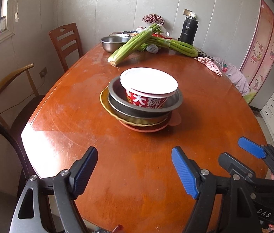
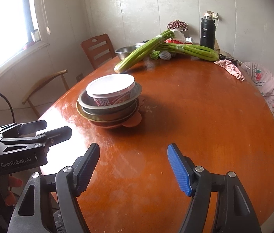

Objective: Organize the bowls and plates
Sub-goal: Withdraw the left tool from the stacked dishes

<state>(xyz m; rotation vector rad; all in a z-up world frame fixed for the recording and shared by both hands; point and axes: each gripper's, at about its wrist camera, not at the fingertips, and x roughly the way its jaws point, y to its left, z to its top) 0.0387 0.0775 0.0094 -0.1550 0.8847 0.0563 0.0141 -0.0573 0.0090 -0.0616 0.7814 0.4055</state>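
Observation:
A stack stands mid-table (image 1: 74, 120). A red-and-white instant noodle bowl (image 1: 148, 83) (image 2: 110, 84) with a white lid sits in a grey metal bowl (image 1: 121, 106) (image 2: 105, 109). Under that lie a yellow scalloped plate (image 1: 105, 106) (image 2: 82, 110) and an orange plate (image 1: 146, 129) (image 2: 133, 121) with a tab. My left gripper (image 1: 135, 153) (image 2: 56, 127) hovers open over bare wood in front of the stack, nothing between its fingers. My right gripper (image 2: 133, 148) (image 1: 232, 149) is beside it on the right, also open and holding nothing.
At the far end lie two bunches of celery (image 1: 131, 44), a steel bowl (image 1: 113, 43), a black flask (image 1: 188, 31) and a pink cloth (image 1: 210, 66). Two wooden chairs (image 1: 67, 42) (image 1: 10, 85) stand along the table's left side.

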